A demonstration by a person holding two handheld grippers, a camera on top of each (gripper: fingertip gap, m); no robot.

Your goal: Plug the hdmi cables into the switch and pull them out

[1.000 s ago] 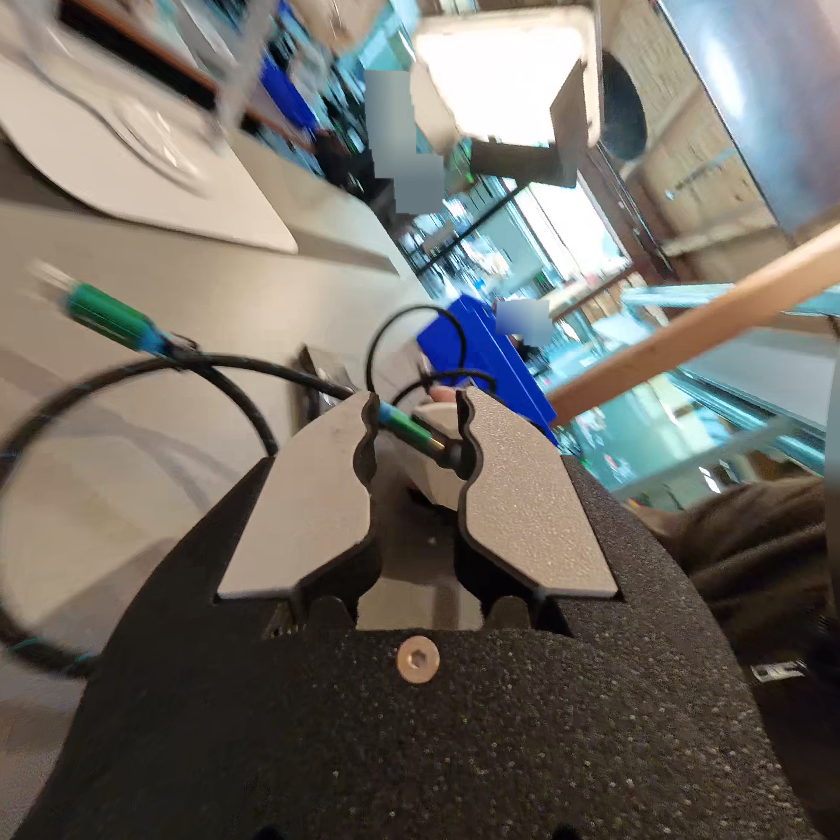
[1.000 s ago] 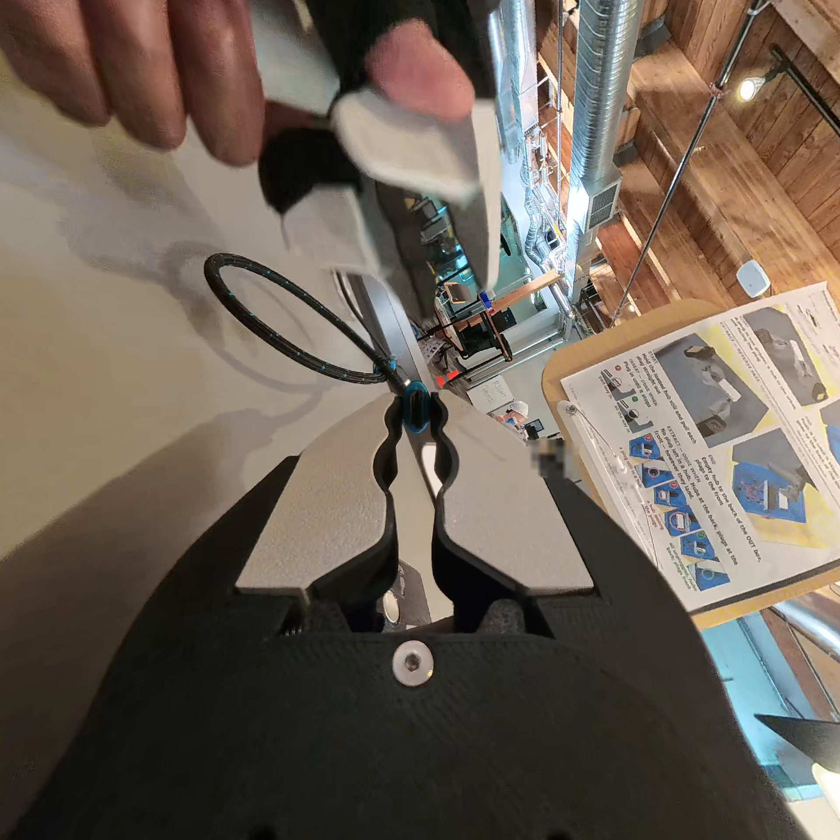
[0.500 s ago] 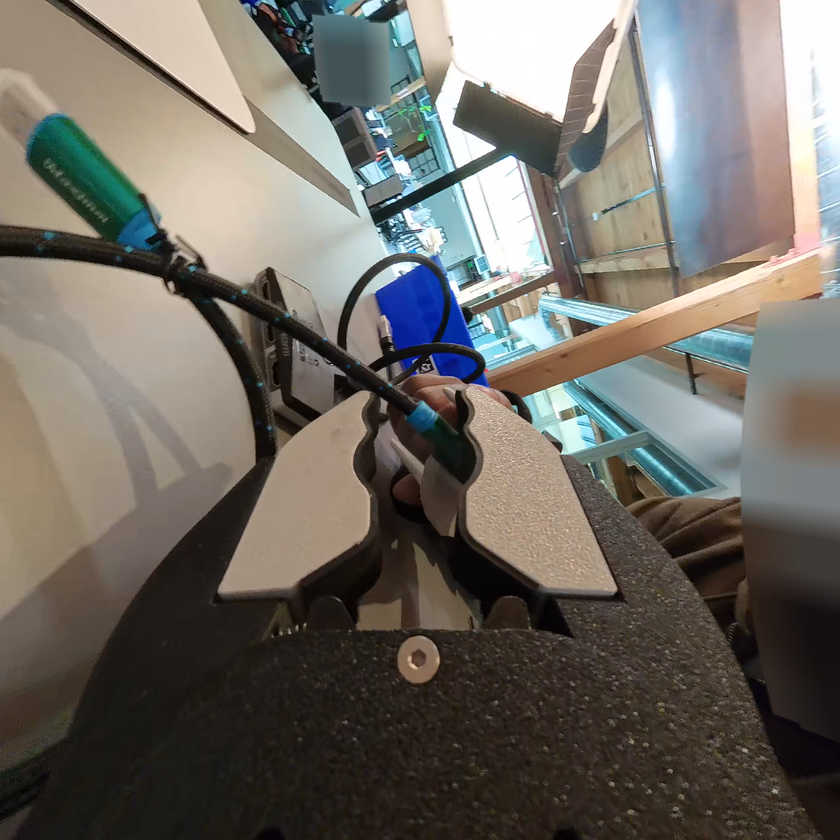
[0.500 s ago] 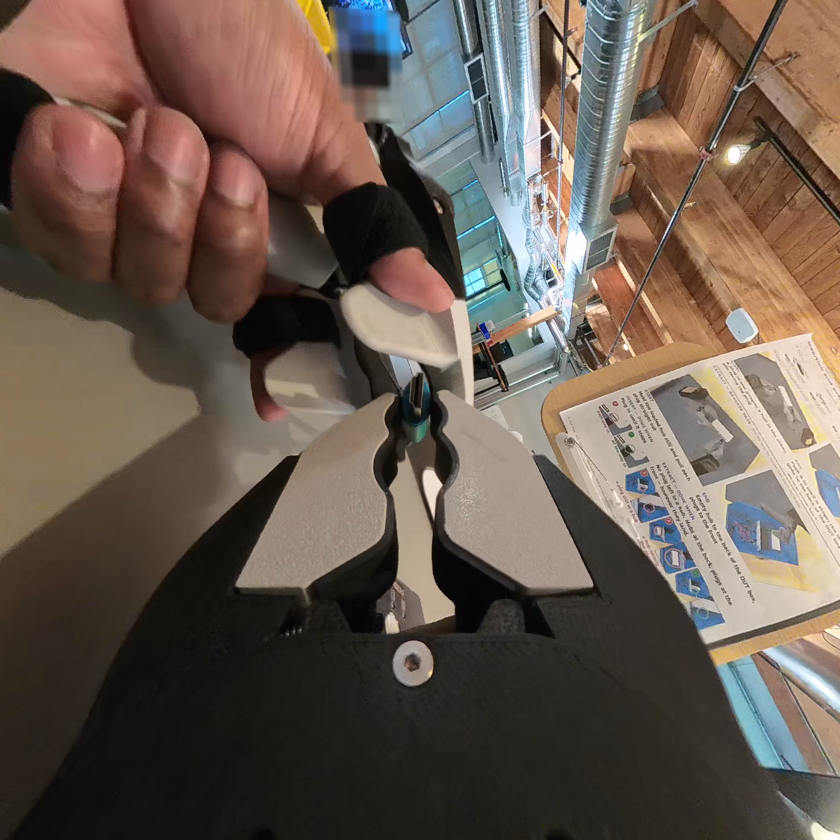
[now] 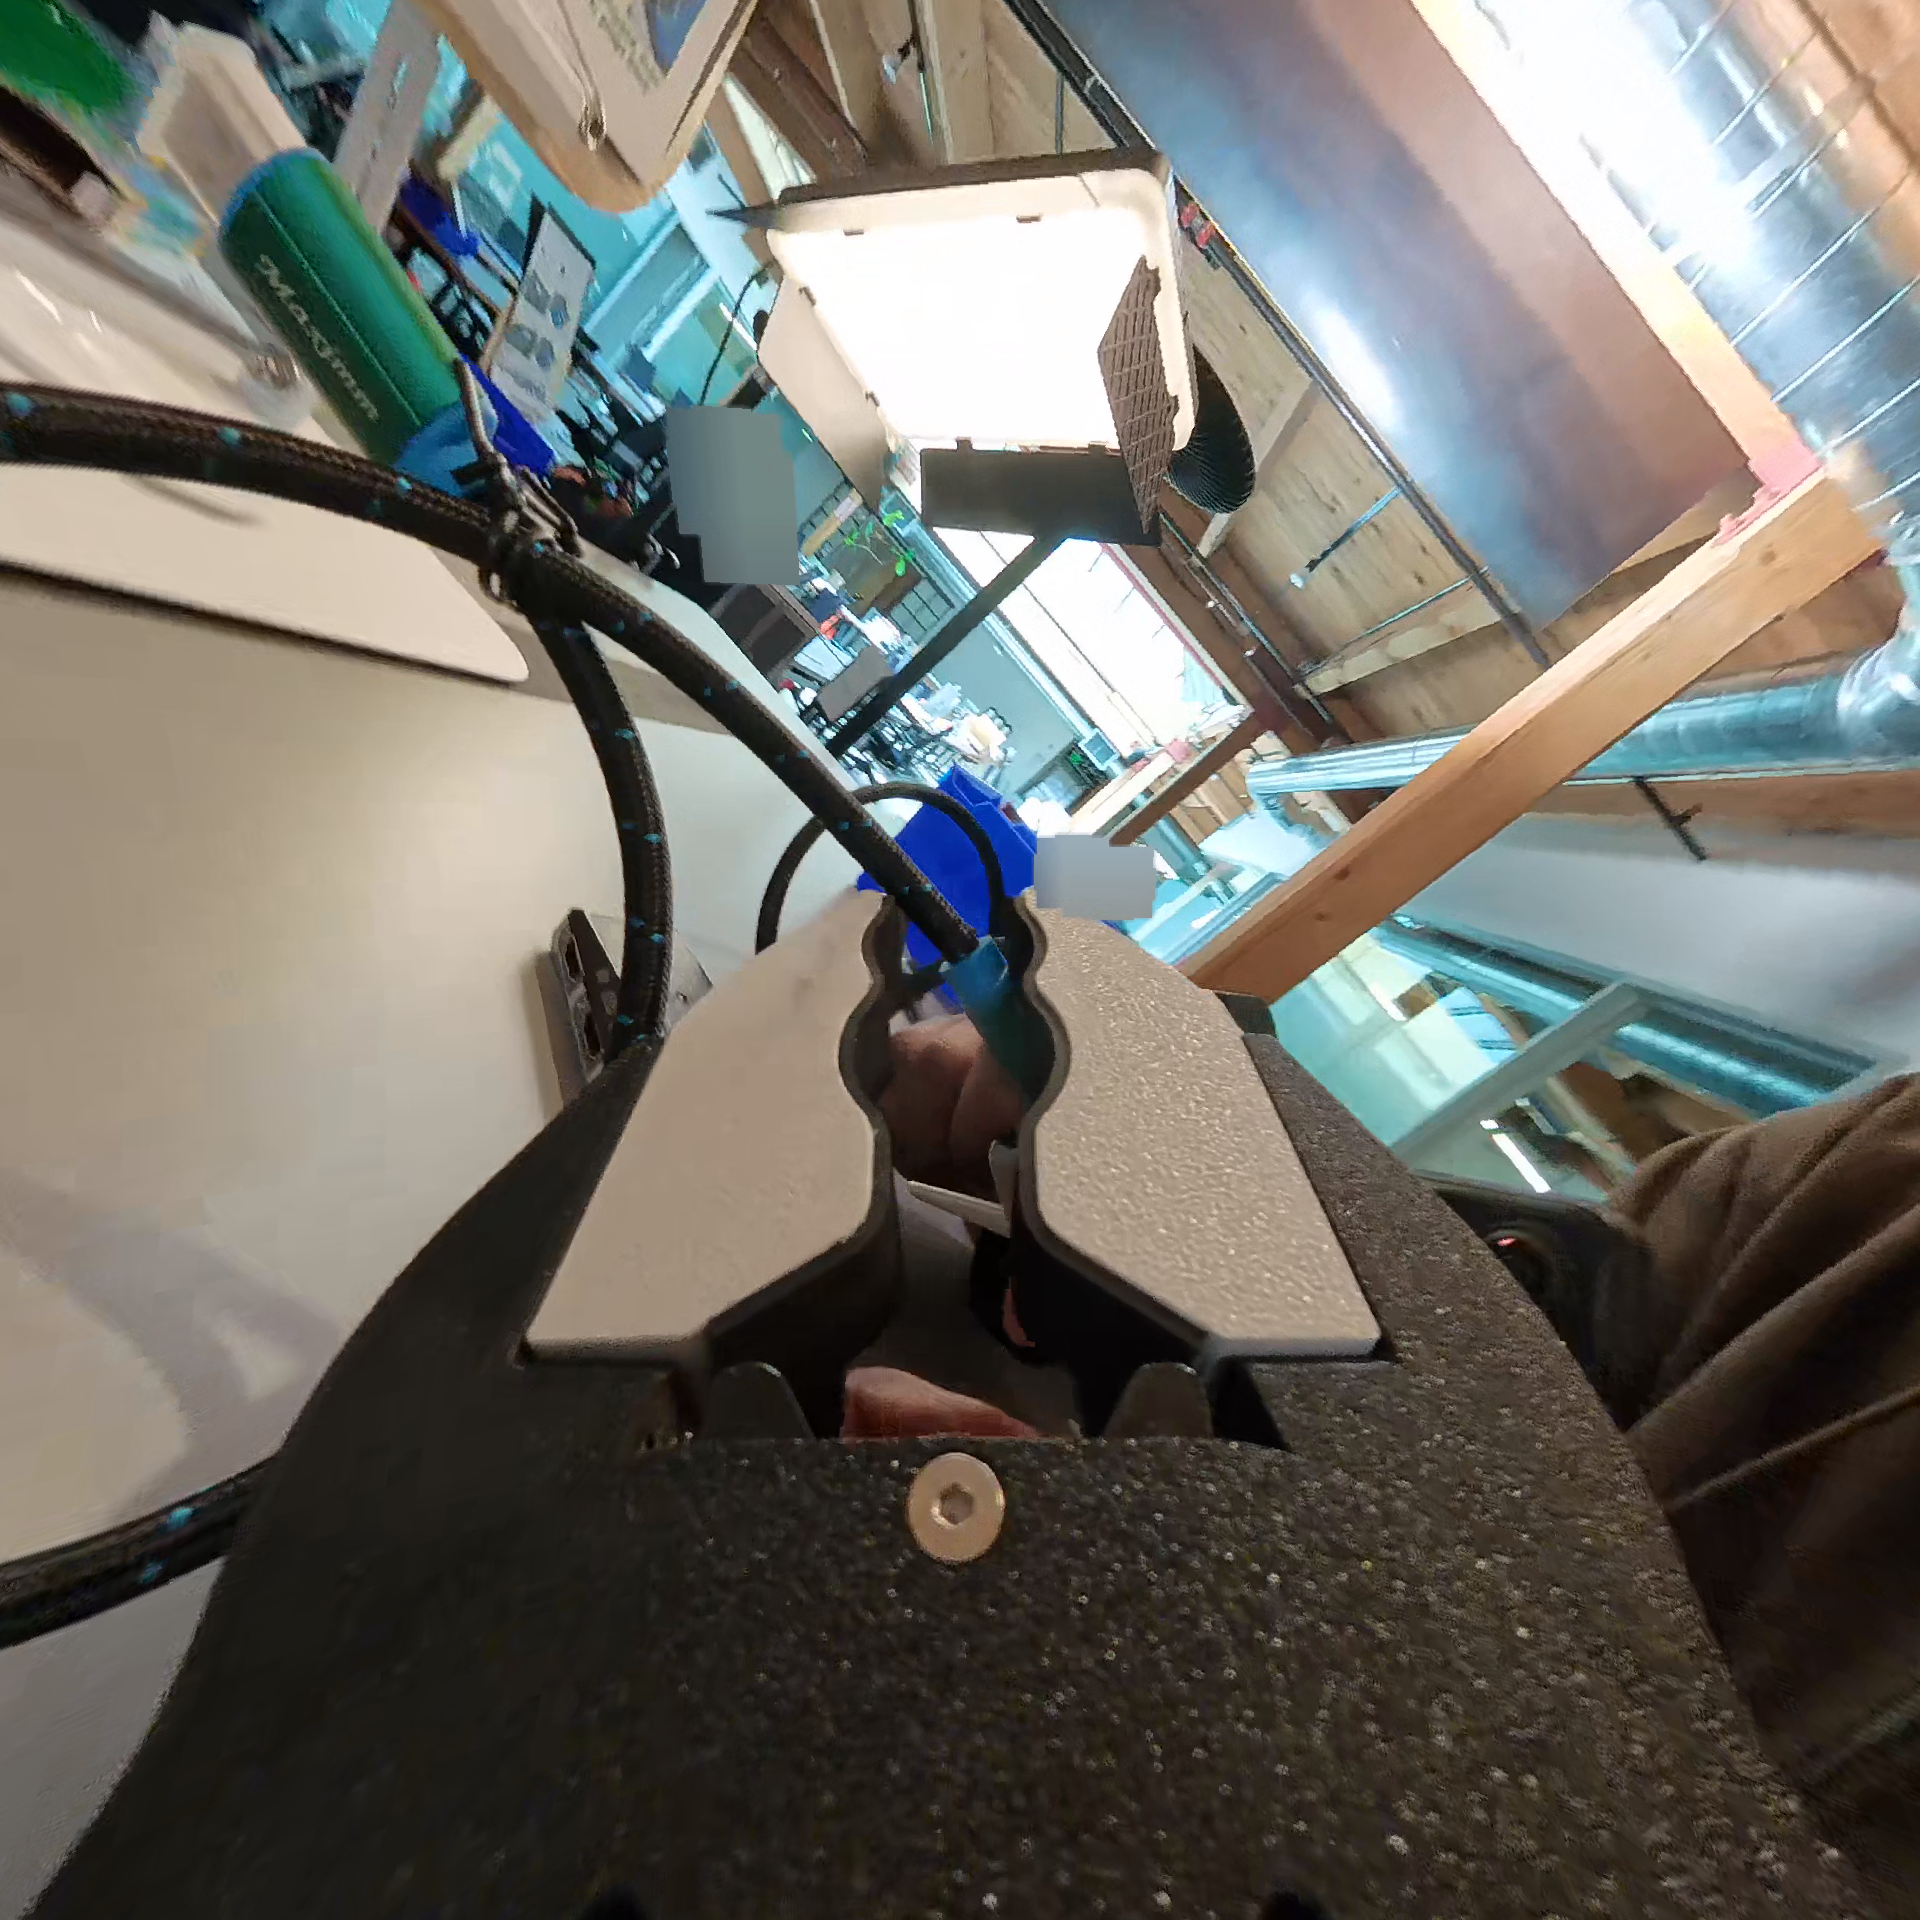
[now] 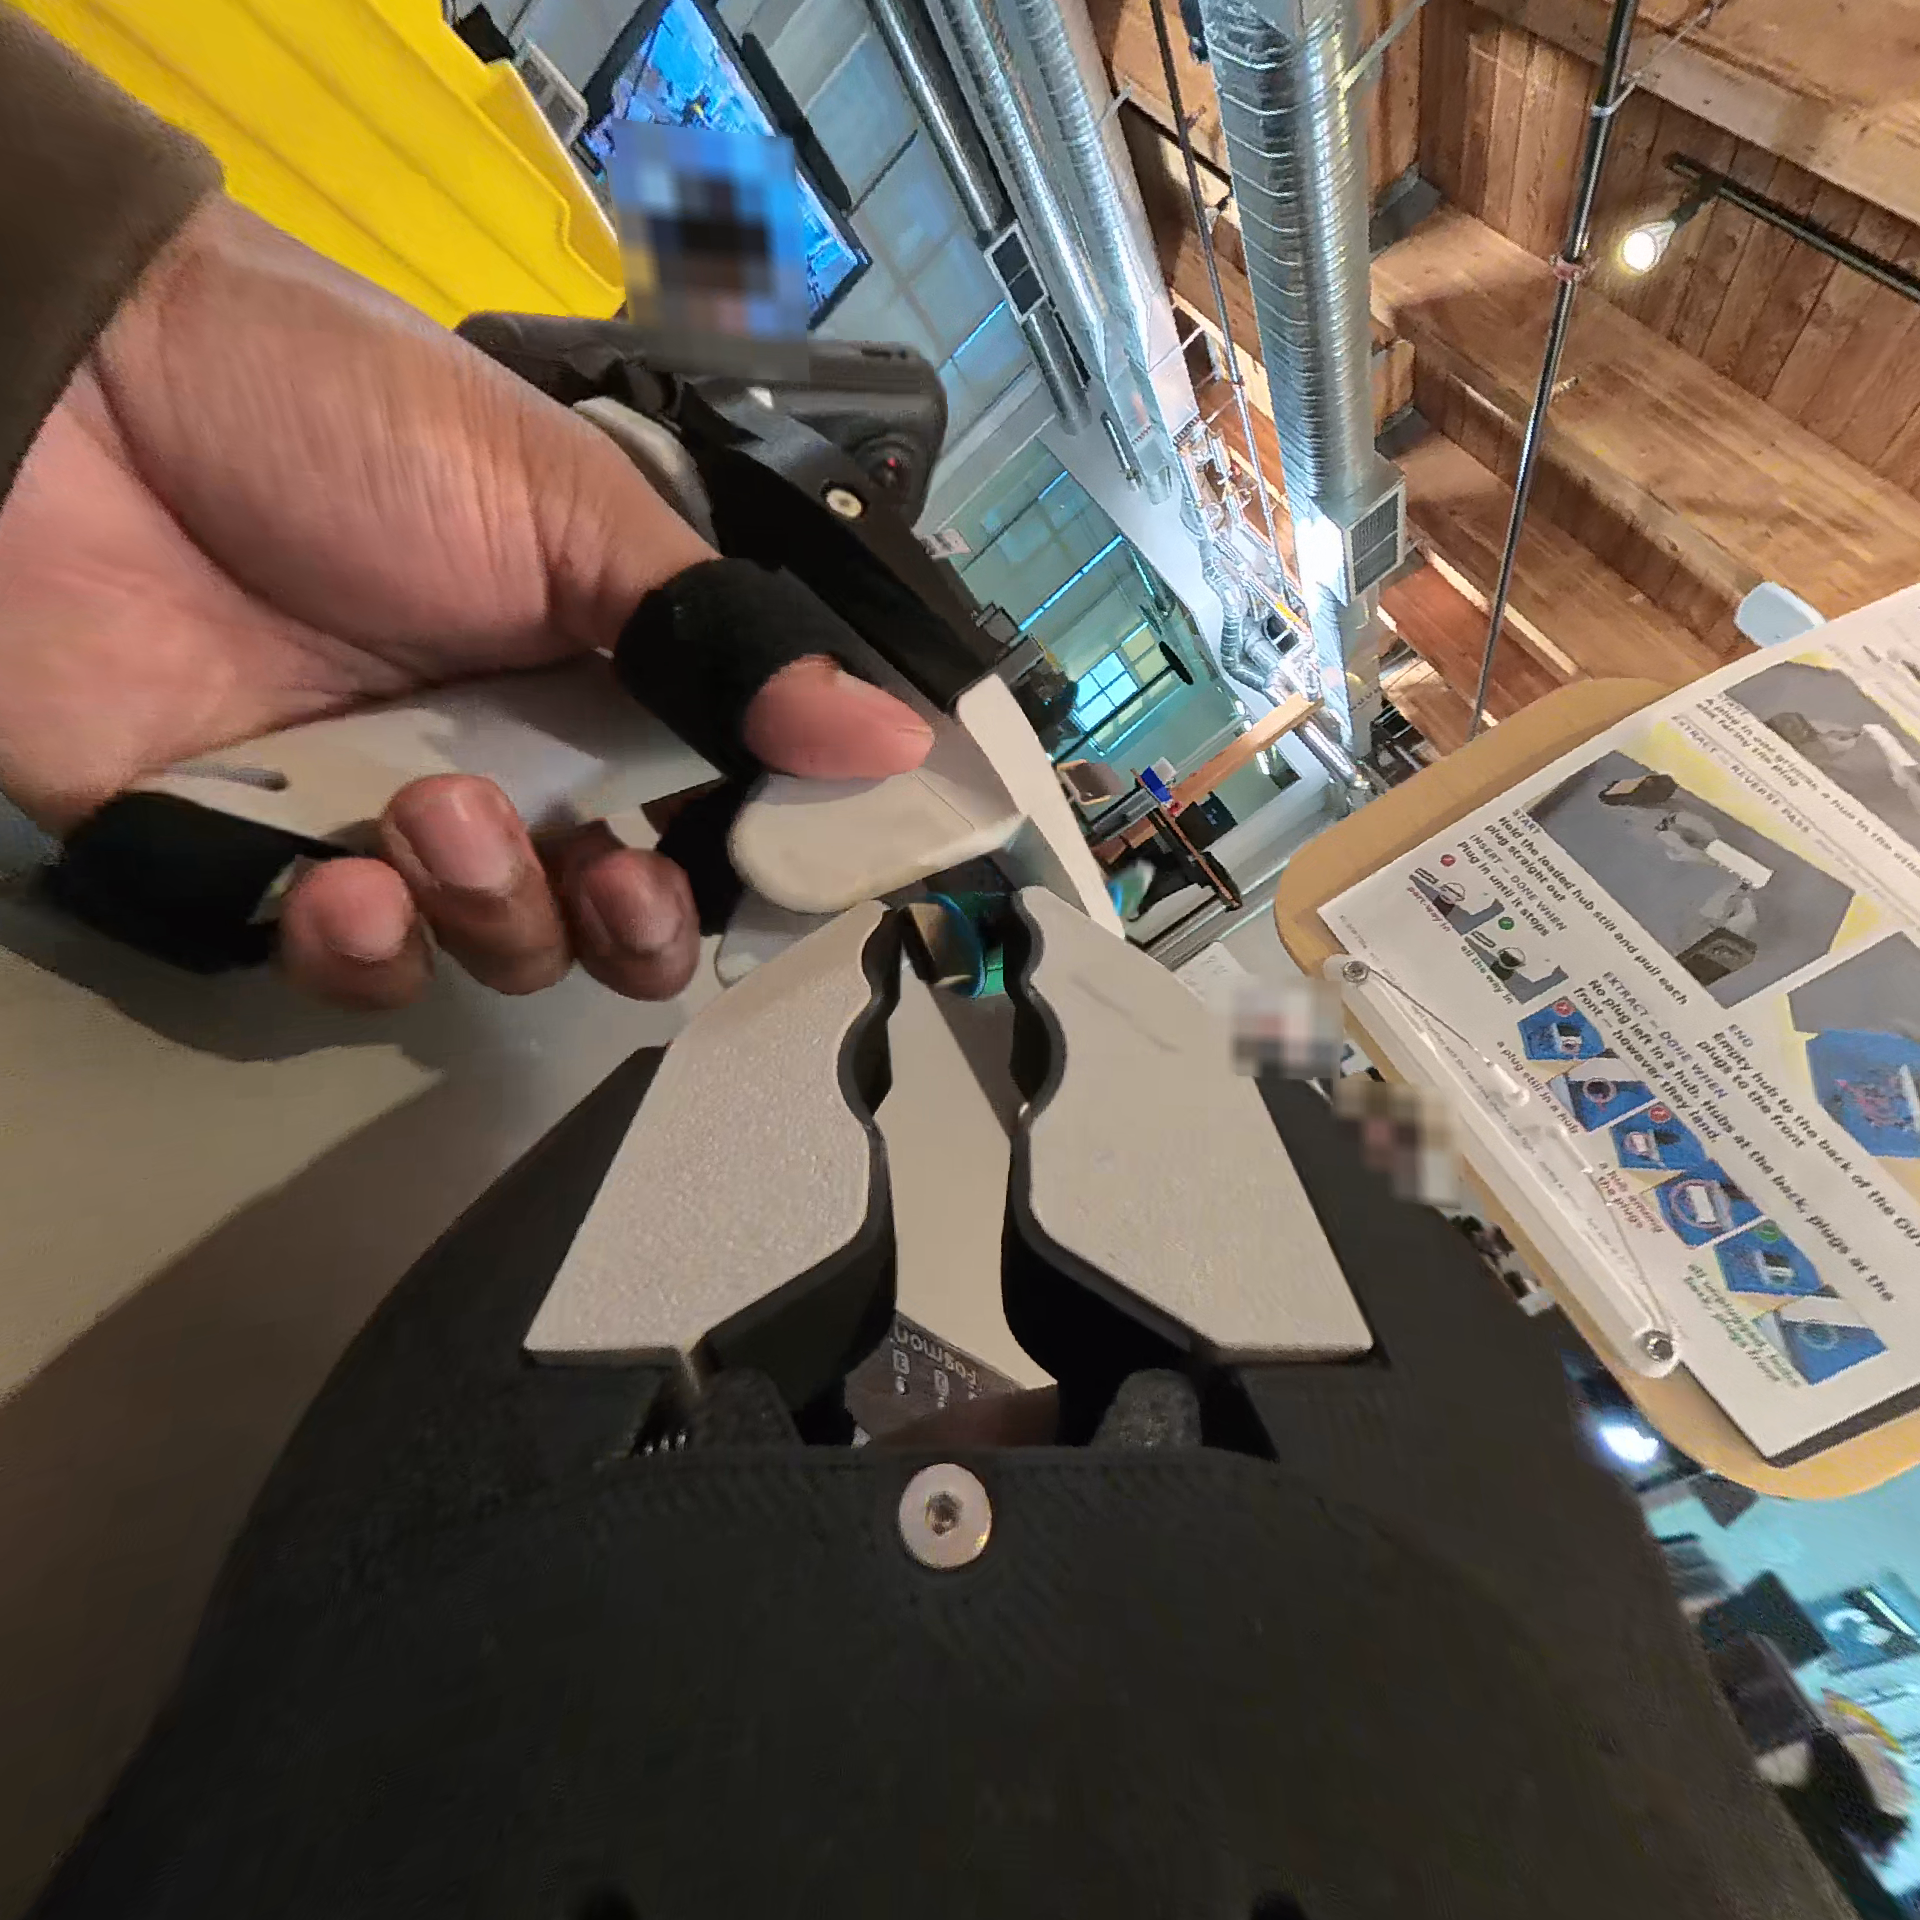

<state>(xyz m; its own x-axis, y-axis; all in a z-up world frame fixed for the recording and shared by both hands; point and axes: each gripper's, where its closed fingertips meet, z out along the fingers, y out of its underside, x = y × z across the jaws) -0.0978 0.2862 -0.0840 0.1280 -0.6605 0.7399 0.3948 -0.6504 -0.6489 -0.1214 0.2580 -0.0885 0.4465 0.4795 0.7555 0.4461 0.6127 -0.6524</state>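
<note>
Left wrist view, my left gripper [image 5: 951,971] fingers narrowly apart, blue-green cable plug [image 5: 1003,1003] against one pad, blue bin [image 5: 951,883] at 12 o'clock, contents hidden, right gripper [image 6: 951,961] narrowly parted around plug [image 6: 977,951].

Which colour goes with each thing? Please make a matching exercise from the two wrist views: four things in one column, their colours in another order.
Things:
1. braided cable
2. bin beyond the left jaws
3. crate behind the hand
4. board bearing the printed sheet

Colours:
a. yellow
b. light wood
c. black with blue flecks
d. blue

Pairs: 1-c, 2-d, 3-a, 4-b
</note>
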